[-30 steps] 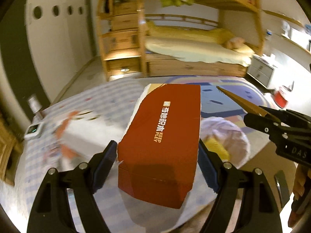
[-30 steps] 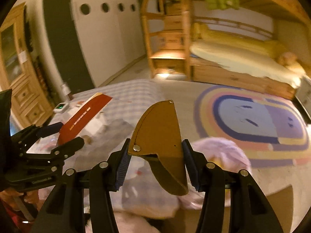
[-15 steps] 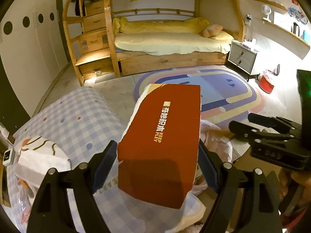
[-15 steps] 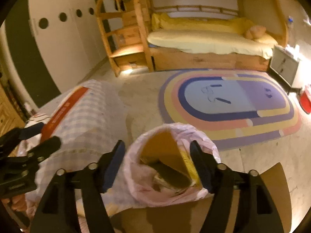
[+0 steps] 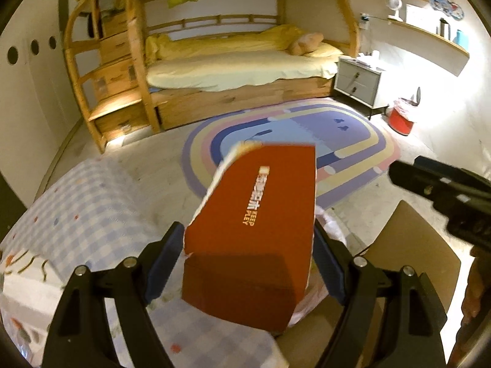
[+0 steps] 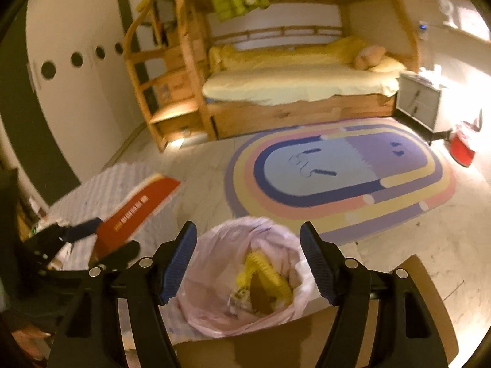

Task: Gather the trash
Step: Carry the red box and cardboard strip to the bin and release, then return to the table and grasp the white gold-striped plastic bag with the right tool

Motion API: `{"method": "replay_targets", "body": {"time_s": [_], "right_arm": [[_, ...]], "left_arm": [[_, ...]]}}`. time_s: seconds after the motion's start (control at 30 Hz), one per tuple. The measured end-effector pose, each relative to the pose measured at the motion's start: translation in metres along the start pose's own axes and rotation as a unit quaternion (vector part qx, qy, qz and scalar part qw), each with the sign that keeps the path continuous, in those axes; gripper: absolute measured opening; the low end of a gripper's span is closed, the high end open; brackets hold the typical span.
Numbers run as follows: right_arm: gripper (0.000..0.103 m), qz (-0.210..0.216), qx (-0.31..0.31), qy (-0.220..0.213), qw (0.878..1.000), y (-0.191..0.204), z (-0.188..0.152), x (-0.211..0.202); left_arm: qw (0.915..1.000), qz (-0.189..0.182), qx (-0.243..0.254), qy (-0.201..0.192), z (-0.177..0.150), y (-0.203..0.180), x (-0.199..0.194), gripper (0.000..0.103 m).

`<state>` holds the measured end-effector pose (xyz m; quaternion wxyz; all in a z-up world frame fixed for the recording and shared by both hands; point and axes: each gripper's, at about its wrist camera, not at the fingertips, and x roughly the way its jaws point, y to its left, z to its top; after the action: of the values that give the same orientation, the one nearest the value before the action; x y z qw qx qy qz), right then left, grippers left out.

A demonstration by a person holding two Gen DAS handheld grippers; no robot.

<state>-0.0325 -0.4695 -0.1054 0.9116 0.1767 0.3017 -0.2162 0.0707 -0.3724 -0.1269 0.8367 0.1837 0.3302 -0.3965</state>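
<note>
You work in a bedroom with a bunk bed (image 5: 233, 58) and a striped rug (image 6: 340, 178) at the far side. Your left gripper (image 5: 245, 248) is clamped on the red carton (image 5: 254, 230), raised left of the pink-lined trash bag (image 6: 245, 276). Your right gripper (image 6: 248, 260) is spread wide, empty, above the bag. Treat the carton as light, crushable cardboard; grip its side walls. Printing reads "KEEP PLEY".

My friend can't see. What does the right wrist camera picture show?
The right hand-held gripper hangs open above a pink trash bag with yellow and brown rubbish inside. At left, the left hand-held gripper holds a red box over a checked tablecloth. Behind are a striped rug and a bunk bed.
</note>
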Motion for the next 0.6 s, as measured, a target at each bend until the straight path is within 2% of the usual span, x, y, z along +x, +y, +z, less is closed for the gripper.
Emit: {"method": "replay_targets", "body": {"time_s": [0.03, 0.2, 0.33, 0.6], "right_arm": [[0.070, -0.001, 0.003, -0.003, 1.000, -0.002, 0.001, -0.003], [0.070, 0.001, 0.015, -0.009, 1.000, -0.008, 0.004, -0.013], [0.070, 0.016, 0.010, -0.001, 1.000, 0.000, 0.002, -0.017], [0.070, 0.063, -0.030, 0.018, 0.997, 0.055, -0.009, -0.031]], "left_arm": [[1.0000, 0.005, 0.002, -0.003, 0.001, -0.001, 0.002, 0.095], [0.9996, 0.027, 0.002, -0.009, -0.005, 0.008, -0.009, 0.096], [0.9983, 0.056, -0.013, -0.010, -0.019, 0.029, -0.031, 0.096], [0.9921, 0.104, -0.069, -0.013, -0.048, 0.078, -0.091, 0.096]]}}
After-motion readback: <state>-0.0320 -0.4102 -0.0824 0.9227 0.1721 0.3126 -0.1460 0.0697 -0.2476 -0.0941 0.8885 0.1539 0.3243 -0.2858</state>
